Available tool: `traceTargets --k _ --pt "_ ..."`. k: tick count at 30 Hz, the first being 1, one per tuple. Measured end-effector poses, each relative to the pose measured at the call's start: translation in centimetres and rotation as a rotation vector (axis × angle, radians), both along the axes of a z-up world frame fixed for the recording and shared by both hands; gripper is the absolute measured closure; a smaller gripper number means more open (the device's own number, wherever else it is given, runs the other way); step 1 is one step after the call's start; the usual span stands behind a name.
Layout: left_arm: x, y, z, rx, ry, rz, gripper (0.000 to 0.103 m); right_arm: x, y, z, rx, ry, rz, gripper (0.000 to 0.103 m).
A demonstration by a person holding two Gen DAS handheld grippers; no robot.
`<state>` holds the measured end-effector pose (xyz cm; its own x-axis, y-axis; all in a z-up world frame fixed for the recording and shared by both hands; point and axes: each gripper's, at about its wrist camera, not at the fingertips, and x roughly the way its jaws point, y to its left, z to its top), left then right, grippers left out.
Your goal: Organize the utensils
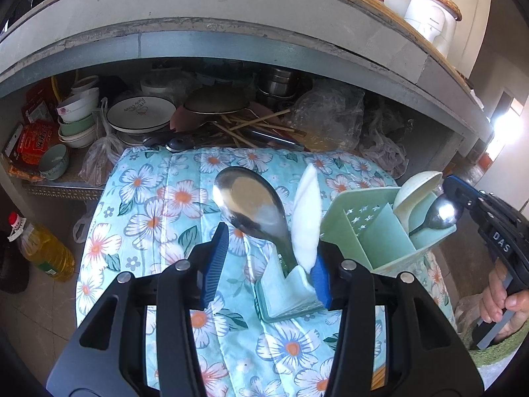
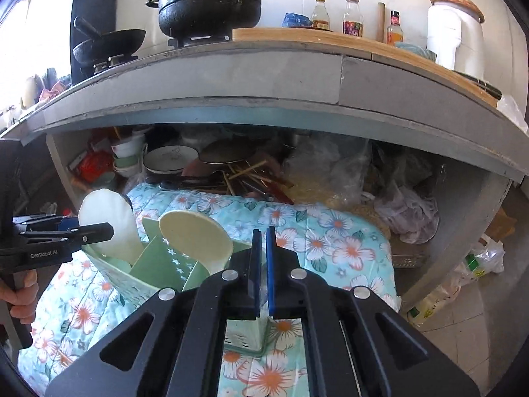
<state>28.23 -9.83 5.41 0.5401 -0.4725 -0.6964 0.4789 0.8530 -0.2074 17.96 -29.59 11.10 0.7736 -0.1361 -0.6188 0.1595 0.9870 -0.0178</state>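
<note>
A quilted cloth, pale blue with white and orange flowers, covers the work surface, which stands right against an open shelf under a grey concrete counter. On the cloth sits a pale green holder with several compartments. In the left wrist view a large steel spoon and a white scoop stand upright in the holder's near compartment, bowls up. A cream ladle and a smaller steel spoon lean in a compartment on the far right side.

The left gripper has its jaws wide apart; the spoon's handle and the scoop rise between the blue pads, the scoop just beside the right one, and no grip shows. The right gripper has its jaws narrow, pads nearly together over the holder's near corner; whether anything is pinched between them cannot be told.

The shelf is crowded: stacked bowls, a white plate, a pan, loose chopsticks, steel pots and plastic bags. On the counter stand a black pot on a burner, a wok, a wooden board, sauce bottles and a white appliance. A bottle of oil stands on the tiled floor at the left.
</note>
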Motion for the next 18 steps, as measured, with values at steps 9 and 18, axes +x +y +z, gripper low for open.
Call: traceTargets --k 9,18 --pt "0.4 0.4 -0.2 -0.012 0.015 0.011 0.059 -0.6 2.4 2.3 -0.035 -0.058 0.194 0.053" --pt "0.4 0.2 -0.3 -0.007 0.017 0.017 0.059 6.1 5.5 0.5 -0.198 0.137 0.309 0.052"
